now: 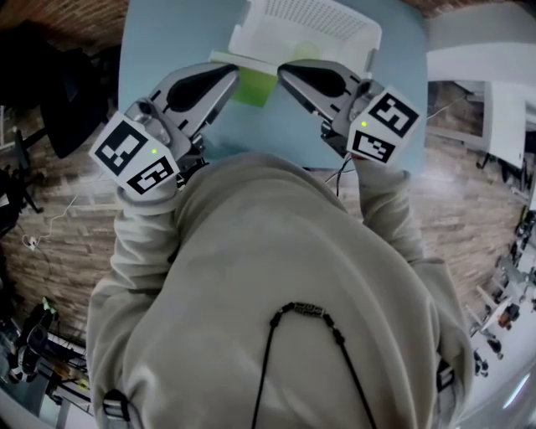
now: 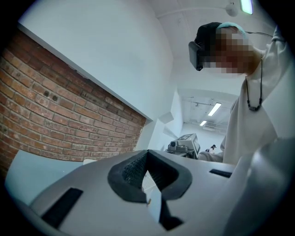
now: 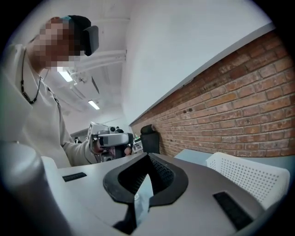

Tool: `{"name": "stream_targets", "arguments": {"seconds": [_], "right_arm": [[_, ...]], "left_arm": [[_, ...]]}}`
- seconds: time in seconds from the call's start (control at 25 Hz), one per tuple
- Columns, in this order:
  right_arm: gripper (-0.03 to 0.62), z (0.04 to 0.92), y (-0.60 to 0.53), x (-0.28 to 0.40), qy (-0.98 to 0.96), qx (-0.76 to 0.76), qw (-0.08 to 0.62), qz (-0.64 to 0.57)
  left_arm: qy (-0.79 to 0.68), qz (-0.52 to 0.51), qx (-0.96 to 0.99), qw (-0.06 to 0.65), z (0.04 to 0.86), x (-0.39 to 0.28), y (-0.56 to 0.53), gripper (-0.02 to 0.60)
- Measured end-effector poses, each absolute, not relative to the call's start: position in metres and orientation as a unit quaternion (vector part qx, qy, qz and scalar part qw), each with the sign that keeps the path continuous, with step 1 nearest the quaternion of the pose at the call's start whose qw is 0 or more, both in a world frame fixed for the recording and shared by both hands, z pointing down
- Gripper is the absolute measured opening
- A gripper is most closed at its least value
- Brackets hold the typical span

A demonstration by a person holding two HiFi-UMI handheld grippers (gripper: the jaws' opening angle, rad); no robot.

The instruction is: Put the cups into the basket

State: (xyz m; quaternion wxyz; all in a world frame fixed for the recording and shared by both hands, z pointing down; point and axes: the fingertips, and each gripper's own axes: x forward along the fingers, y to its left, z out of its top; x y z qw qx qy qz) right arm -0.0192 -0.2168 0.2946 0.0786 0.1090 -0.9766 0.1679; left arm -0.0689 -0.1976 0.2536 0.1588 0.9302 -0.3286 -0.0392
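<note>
The pale blue surface (image 1: 163, 50) runs from the person's chest up to the far edge of the head view, with bare room on its left half and its left and right edges dropping to a wood-look floor (image 1: 75, 226). The white perforated basket (image 1: 335, 25) sits at the far middle, slightly right. The left tool (image 1: 233, 74) and right tool (image 1: 283, 72) angle inward over the near surface, their tips close together just below the basket's near rim. Each tool's own view shows its jaws pressed together with nothing between them. A pale green cup (image 1: 255, 85) lies on the surface against the basket's near edge, between the two tool tips, untouched as far as can be seen.
</note>
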Motion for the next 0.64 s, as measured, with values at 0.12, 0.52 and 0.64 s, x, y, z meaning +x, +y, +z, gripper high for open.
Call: {"name": "stream_targets", "arguments": {"seconds": [0.12,0.52,0.64], "right_arm": [[0.012,0.2991,-0.2179,-0.0157,-0.975,0.116,0.084,0.172],[0.011,0.2993,-0.2187,-0.0126,-0.974,0.125,0.088,0.168],[0.011,0.2981,-0.2189,-0.0130,-0.975,0.123,0.088,0.164]], "left_arm": [[-0.320,-0.038,0.933,0.158,0.2540,-0.0642,-0.1982,-0.005],[-0.322,-0.029,0.934,0.148,0.2560,-0.0682,-0.1983,-0.005],[-0.326,-0.031,0.933,0.148,0.2567,-0.0689,-0.1990,-0.005]]}}
